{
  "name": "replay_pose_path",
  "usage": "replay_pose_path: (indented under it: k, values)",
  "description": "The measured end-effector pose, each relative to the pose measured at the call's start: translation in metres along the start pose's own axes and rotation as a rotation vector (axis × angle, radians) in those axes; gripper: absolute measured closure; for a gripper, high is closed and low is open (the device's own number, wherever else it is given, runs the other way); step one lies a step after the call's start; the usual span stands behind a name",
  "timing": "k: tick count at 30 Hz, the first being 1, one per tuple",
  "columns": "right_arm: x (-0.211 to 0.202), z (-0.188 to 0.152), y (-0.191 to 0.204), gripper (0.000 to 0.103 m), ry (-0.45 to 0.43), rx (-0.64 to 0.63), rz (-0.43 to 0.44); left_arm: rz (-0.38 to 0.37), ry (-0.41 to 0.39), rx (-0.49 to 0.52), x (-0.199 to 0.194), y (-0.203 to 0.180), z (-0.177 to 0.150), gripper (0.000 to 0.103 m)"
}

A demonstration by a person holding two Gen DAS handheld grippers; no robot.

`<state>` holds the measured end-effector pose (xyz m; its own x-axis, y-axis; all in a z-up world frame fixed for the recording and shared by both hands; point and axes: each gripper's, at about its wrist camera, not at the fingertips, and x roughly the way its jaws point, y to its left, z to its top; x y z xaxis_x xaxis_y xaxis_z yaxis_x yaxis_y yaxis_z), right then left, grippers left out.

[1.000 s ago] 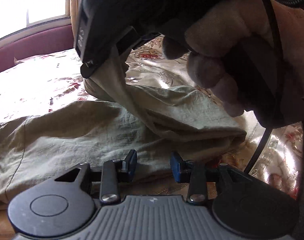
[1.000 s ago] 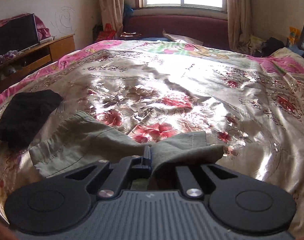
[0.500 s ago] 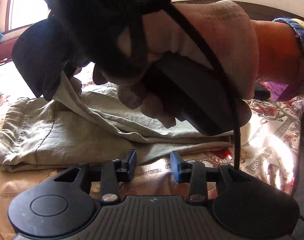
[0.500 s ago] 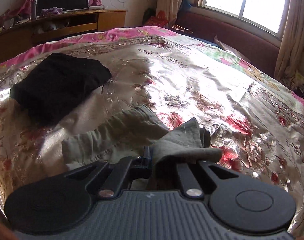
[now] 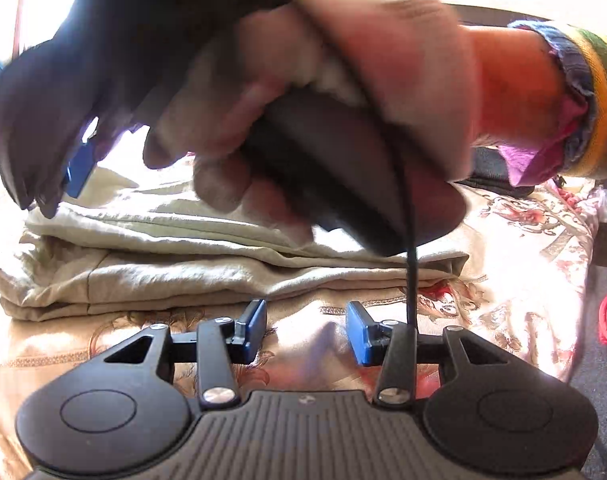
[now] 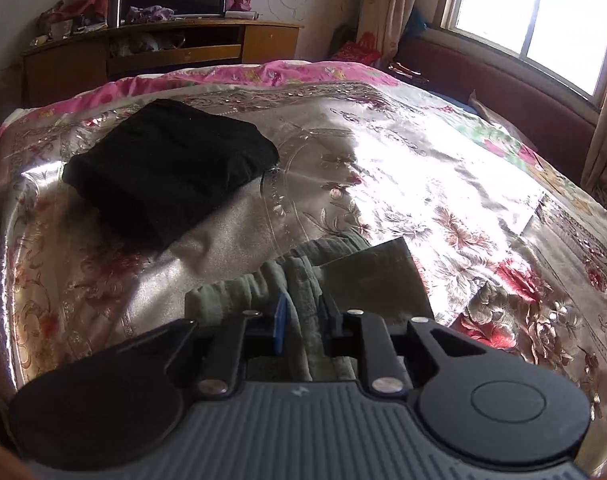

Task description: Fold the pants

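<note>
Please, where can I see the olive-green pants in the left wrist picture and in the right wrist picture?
Left wrist view: the olive-green pants lie folded across the middle, beyond the open left gripper.
Right wrist view: the pants sit low in the centre, between the parted fingers of the right gripper.
Shared landmark: the floral satin bedspread under them.

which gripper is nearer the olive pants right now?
Right. The right gripper is over the olive pants, jaws parted with fabric bunched between them. The left gripper is open over bare bedspread, short of the folded stack's near edge.
</note>
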<state>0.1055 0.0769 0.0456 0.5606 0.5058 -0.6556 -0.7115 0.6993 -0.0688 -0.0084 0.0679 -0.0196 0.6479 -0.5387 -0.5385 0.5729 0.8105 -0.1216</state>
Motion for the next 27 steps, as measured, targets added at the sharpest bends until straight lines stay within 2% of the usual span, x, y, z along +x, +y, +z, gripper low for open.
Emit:
replay_pose_path:
  k: [1, 2, 4, 6, 9, 12, 14, 18, 19, 21, 22, 24, 27]
  values:
    - [-0.004, 0.001, -0.004, 0.084, -0.013, 0.035, 0.053, 0.001, 0.000, -0.005, 0.000, 0.001, 0.000, 0.045]
    - [-0.007, 0.002, -0.007, 0.084, -0.023, 0.050, 0.066, 0.002, 0.000, -0.008, 0.000, 0.001, 0.000, 0.045]
    - [-0.009, 0.004, -0.010, 0.084, -0.019, 0.043, 0.033, 0.011, 0.002, -0.012, -0.002, 0.000, 0.001, 0.045]
    - [-0.016, 0.002, -0.016, 0.084, -0.018, 0.048, 0.048, 0.023, 0.002, -0.009, -0.008, 0.002, -0.001, 0.045]
    - [-0.020, -0.003, -0.026, 0.077, -0.020, 0.068, 0.036, 0.043, 0.009, -0.019, -0.012, 0.006, 0.000, 0.045]
    - [-0.005, 0.000, -0.028, 0.075, -0.010, 0.103, 0.074, 0.060, 0.020, -0.043, -0.012, 0.006, 0.001, 0.045]
    - [0.008, 0.000, -0.019, 0.064, 0.015, 0.077, 0.100, 0.074, 0.026, -0.041, -0.013, 0.004, -0.001, 0.045]
    - [0.032, -0.007, -0.003, 0.063, 0.068, -0.010, 0.073, 0.088, 0.037, -0.051, -0.015, 0.002, -0.004, 0.045]
    - [0.037, -0.009, 0.000, 0.064, 0.085, -0.022, 0.057, 0.088, 0.037, -0.053, -0.015, 0.003, -0.004, 0.045]
    - [0.042, -0.013, 0.000, 0.078, 0.111, -0.021, 0.024, 0.086, 0.036, -0.053, -0.016, 0.004, -0.003, 0.045]
    - [0.043, -0.015, -0.002, 0.095, 0.125, -0.003, 0.016, 0.086, 0.035, -0.051, -0.016, 0.004, -0.003, 0.045]
    - [0.040, -0.015, -0.007, 0.098, 0.122, 0.043, 0.027, 0.085, 0.034, -0.051, -0.017, 0.005, -0.003, 0.045]
    - [0.026, -0.010, -0.002, 0.099, 0.077, 0.031, 0.031, 0.082, 0.029, -0.056, -0.020, 0.008, -0.003, 0.045]
